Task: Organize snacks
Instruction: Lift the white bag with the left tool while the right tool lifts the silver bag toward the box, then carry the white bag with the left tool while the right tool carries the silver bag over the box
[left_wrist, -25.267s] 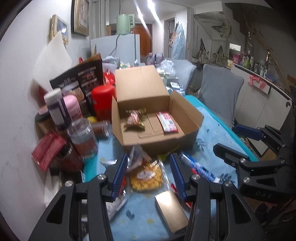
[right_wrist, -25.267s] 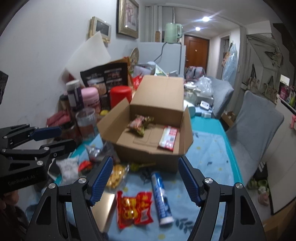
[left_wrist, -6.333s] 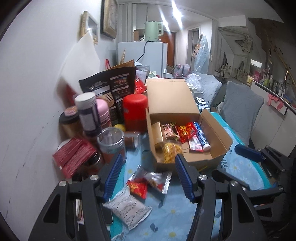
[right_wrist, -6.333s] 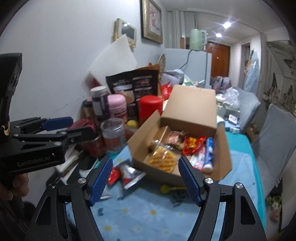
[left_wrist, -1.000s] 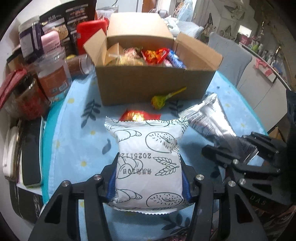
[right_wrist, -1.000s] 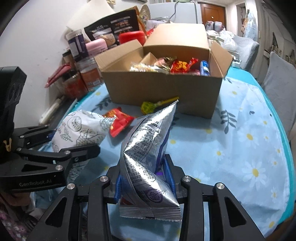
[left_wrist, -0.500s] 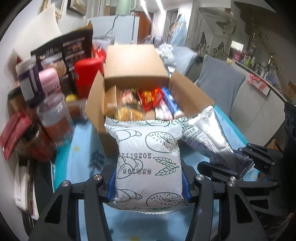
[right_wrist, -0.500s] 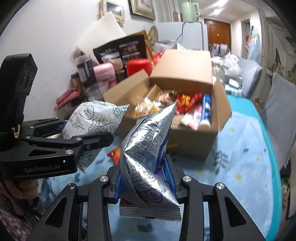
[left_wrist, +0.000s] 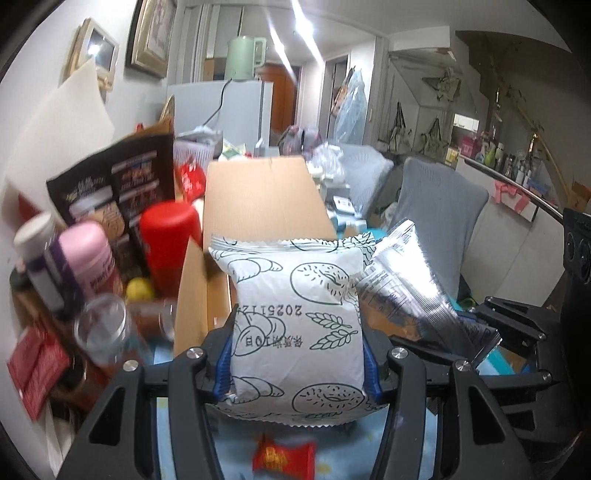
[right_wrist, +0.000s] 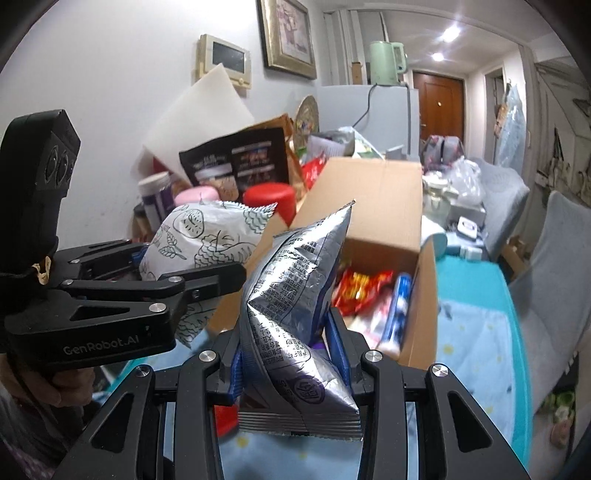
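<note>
Left gripper (left_wrist: 297, 350), lower centre, clamps the white bread packet (left_wrist: 295, 317); right gripper (right_wrist: 284, 350) pinches the silver pouch (right_wrist: 295, 295). Both hang before the cardboard box (right_wrist: 373, 206) at mid-frame; best lift clear of its rim, then release over bare gaps.

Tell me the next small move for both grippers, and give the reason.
Probably carry both forward over the open cardboard box and release. The left gripper is shut on the white bread packet and the right gripper on the silver snack bag, both held in the air just short of it.
</note>
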